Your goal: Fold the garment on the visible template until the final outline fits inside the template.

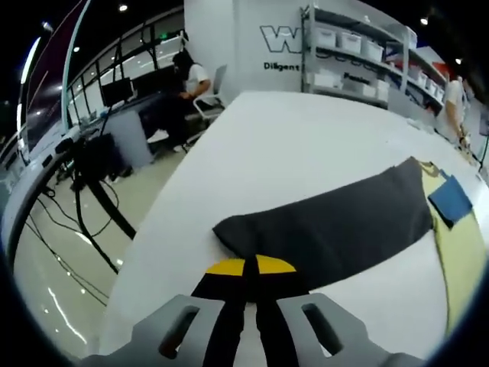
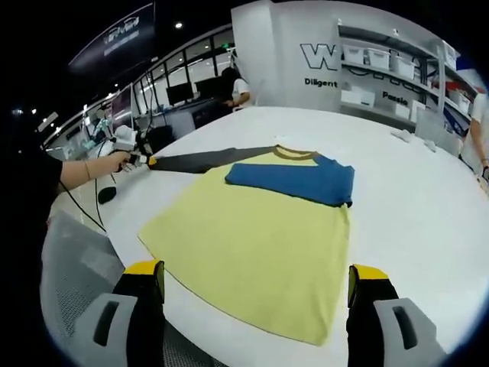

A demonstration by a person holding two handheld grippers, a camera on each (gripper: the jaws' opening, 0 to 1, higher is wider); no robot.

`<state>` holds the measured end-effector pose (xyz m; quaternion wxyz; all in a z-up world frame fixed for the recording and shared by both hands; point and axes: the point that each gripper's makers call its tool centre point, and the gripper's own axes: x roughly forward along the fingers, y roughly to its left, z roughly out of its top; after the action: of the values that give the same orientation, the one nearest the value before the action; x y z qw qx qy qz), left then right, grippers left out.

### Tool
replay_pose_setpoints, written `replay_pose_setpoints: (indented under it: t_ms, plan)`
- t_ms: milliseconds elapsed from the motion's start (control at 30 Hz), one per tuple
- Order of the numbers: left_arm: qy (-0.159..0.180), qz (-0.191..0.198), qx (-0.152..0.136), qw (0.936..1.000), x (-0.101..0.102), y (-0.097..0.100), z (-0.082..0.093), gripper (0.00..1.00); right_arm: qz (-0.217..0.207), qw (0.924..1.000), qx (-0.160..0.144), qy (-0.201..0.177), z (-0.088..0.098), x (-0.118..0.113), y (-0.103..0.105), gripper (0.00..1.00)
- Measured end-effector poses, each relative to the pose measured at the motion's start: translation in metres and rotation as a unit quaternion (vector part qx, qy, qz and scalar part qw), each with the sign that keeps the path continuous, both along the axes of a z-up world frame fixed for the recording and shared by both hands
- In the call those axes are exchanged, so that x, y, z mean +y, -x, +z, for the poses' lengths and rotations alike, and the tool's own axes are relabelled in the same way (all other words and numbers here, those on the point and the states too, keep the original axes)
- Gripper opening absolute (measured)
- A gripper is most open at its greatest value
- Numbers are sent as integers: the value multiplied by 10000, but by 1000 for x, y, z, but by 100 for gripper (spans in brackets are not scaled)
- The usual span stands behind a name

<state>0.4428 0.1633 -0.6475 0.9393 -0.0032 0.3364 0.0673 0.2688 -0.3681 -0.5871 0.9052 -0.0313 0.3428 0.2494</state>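
A yellow T-shirt (image 2: 252, 245) lies flat on the white table (image 2: 428, 222). Its blue sleeve (image 2: 294, 180) is folded across the chest. Its dark grey sleeve (image 2: 206, 159) is stretched out sideways to the table's edge. My left gripper (image 1: 244, 266) is shut on the end of that grey sleeve (image 1: 328, 222). In the right gripper view a hand holds this left gripper (image 2: 141, 160) at the sleeve tip. My right gripper (image 2: 256, 275) hovers open above the shirt's hem, jaws wide apart and holding nothing. The blue sleeve (image 1: 451, 199) and yellow body (image 1: 458, 252) appear at the right of the left gripper view.
The table's edge (image 1: 164, 229) runs beside the left gripper, with floor and cables (image 1: 84, 229) below. A person (image 1: 187, 76) sits at a desk beyond. Shelves with bins (image 2: 382, 69) stand at the back. Small white items (image 2: 409, 136) lie on the far table.
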Motion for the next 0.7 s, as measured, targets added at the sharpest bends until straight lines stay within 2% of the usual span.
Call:
replay_pose_setpoints:
  t_ms: [133, 333, 433, 500, 600, 700]
  plan:
    - [19, -60, -25, 10000, -4, -3, 7, 2, 1, 10000, 9, -9, -1, 0, 1, 99]
    - [30, -544, -265, 9982, -26, -16, 23, 2, -3, 10000, 30, -45, -4, 1, 2, 99]
    - [34, -726, -304, 9969, -40, -20, 29, 2, -7, 10000, 31, -86, -5, 1, 3, 99]
    - [2, -992, -408, 9942, -55, -26, 38, 2, -10, 9999, 27, -111, -5, 1, 4, 99]
    - [222, -1283, -568, 9899, -79, -33, 48, 2, -24, 9999, 22, -109, -5, -1, 4, 99]
    - [282, -1499, -662, 9861, -97, -40, 58, 2, -52, 9999, 22, -113, -5, -4, 6, 99]
